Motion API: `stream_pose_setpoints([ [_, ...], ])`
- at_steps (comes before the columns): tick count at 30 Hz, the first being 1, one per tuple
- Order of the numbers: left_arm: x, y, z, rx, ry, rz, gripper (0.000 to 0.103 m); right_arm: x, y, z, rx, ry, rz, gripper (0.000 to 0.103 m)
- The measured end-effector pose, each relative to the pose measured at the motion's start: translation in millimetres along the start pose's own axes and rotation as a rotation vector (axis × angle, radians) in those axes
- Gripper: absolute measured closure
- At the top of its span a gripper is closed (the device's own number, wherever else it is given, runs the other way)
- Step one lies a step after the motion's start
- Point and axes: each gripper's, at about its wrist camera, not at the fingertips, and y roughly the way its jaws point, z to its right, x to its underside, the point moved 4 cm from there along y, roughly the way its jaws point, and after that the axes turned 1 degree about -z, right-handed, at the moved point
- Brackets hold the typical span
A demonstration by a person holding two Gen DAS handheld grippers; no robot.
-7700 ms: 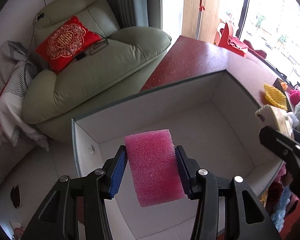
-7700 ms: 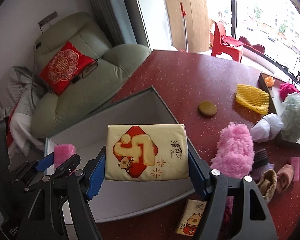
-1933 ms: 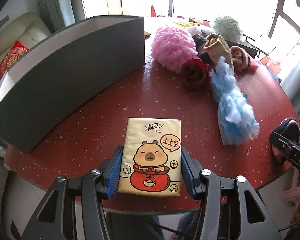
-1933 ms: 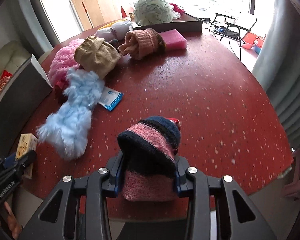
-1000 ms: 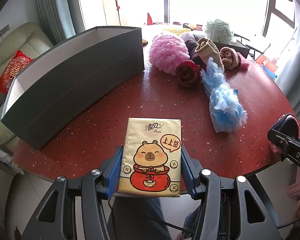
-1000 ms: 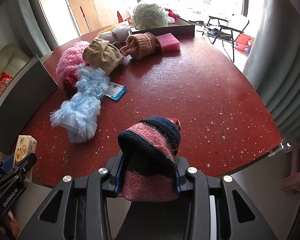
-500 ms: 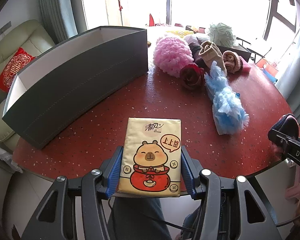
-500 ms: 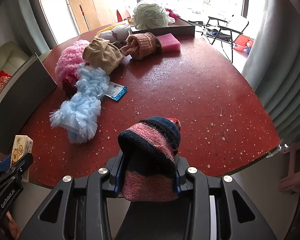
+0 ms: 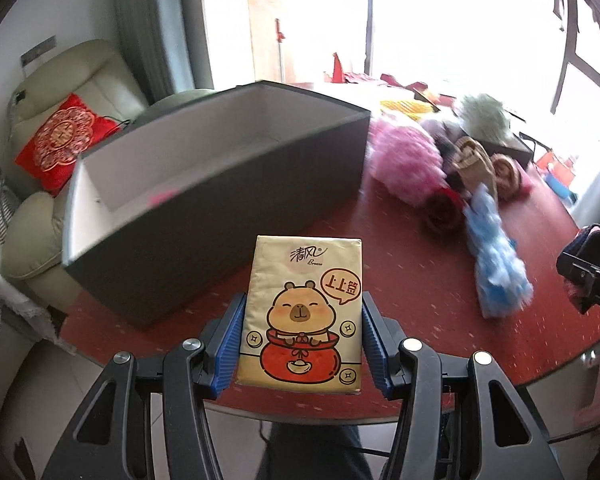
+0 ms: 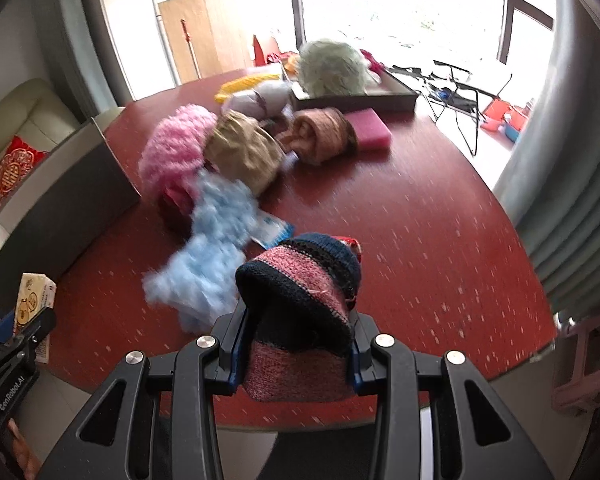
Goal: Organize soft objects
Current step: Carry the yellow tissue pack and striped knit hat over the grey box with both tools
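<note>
At far left a green armchair holds a red cushion. Beside it, on the round red desk, stands an open grey box with something pink just visible inside. In front of the box, the left claw is clamped on a yellow tissue pack, held by its long sides above the desk's near edge; it looks light and squashy, so a gentle side grip should suffice. Further right lies a heap of fluffy pink, tan and blue items. At right, the right claw is clamped on a striped knitted hat, soft and floppy, gripped across its folded body.
</note>
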Motion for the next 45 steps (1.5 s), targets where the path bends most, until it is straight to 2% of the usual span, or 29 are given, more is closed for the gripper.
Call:
stream_pose_setpoints([
  [10,-26.4,-19.5,-58.9,-0.038,-0.07,0.053,0.048,-43.3,-8.6,-60.4,-0.091,-0.093,0.064,0.061],
  [18,-38.8,-33.4,-106.9,-0.096,-0.139,0.085,0.048,-49.9,-8.9,-117.6,-0.182,-0.165,0.062,0.061],
  [24,-44.9,-37.8,-129.9,-0.127,-0.181,0.1,0.048,-52.2,-10.0,-145.1,-0.227,-0.201,0.061,0.061],
  [29,-57.3,-44.2,-143.8,-0.163,-0.176,0.121,0.048,-63.6,-9.4,-161.5,-0.261,-0.213,0.054,0.061],
  [31,-63.9,-44.9,-148.9,-0.158,-0.183,0.121,0.048,-70.1,-7.5,-167.4,-0.283,-0.208,0.046,0.061],
  [35,-79.3,-46.1,-156.8,-0.101,-0.232,0.121,0.048,-84.1,1.2,-180.2,-0.353,-0.159,-0.002,0.061],
  [39,-95.7,-42.6,-155.4,-0.116,-0.22,0.126,0.048,-92.1,5.2,-194.4,-0.361,-0.172,-0.001,0.061],
  [45,-115.0,-25.6,-154.0,-0.097,-0.233,0.119,0.048,-106.6,12.2,-199.4,-0.375,-0.148,-0.016,0.061],
])
